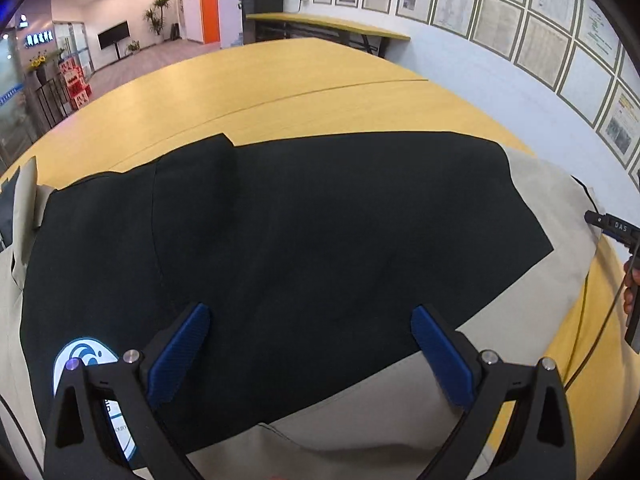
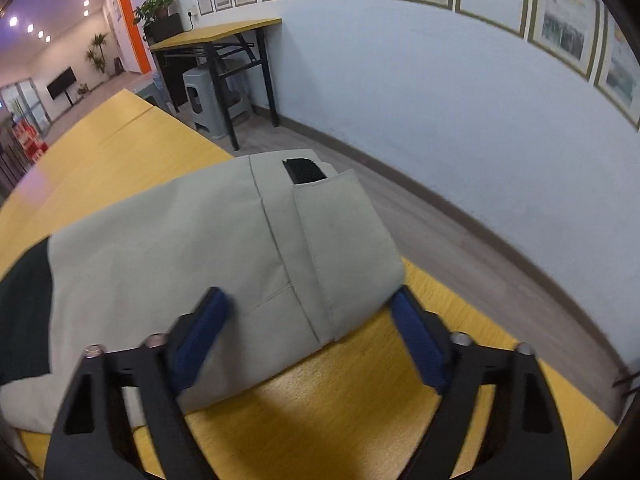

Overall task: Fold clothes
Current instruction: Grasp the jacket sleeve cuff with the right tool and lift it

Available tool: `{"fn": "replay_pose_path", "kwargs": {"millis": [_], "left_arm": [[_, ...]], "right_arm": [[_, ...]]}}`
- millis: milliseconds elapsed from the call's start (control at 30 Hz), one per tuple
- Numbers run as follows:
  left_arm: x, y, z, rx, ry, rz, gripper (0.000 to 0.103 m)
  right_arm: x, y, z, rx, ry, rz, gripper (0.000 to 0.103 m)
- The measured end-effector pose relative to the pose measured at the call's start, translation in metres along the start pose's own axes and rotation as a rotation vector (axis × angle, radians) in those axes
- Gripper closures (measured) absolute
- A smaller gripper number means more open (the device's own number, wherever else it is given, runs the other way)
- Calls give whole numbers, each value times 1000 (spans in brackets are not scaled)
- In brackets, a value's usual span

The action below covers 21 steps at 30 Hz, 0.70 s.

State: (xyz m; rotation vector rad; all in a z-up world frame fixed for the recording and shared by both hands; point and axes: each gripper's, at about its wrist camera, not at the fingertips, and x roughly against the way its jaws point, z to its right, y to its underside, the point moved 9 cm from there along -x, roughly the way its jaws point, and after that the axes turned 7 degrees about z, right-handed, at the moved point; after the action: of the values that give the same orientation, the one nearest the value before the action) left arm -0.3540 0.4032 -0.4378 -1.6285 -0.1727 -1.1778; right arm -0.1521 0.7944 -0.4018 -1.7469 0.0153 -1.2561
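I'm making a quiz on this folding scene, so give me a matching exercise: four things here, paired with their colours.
Things:
1. table
2. gripper pads
3. stool
4. cuff of the sleeve

Colours:
a. grey
b. beige
c. yellow
d. blue

Pairs: 1-c, 2-d, 3-a, 4-b

The round white-and-blue printed logo [image 1: 86,364] on the black-and-beige fabric garment [image 1: 280,232] is partly hidden behind the left gripper [image 1: 310,344]; its lettering is unreadable. The garment runs off the picture's lower-left edge.
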Motion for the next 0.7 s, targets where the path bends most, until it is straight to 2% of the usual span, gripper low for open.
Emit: {"fn": "replay_pose_path", "kwargs": {"millis": [67,133,233,367,500,600,700], "left_arm": [[-1,0,2,-1,-3,6,0],[-3,1,3,-14,-12,4,0],[-3,1,5,-11,-13,4,0],[1,5,13,-23,4,20,0],[-6,3,15,-44,0,9,0],[-1,5,11,-10,31,18,0],[23,13,1,37,76,39,0]], "right_arm": [[1,0,5,3,13,22,57],[4,1,10,-20,-16,41,74],[17,-3,14,-89,-77,86,88],[64,-26,15,-182,-156,205,89],[112,-50,-1,-182,-211,294,89],[164,-76,-37,-123,-272,400,89],[221,-104,-99,-40,-365,519,89]]}}
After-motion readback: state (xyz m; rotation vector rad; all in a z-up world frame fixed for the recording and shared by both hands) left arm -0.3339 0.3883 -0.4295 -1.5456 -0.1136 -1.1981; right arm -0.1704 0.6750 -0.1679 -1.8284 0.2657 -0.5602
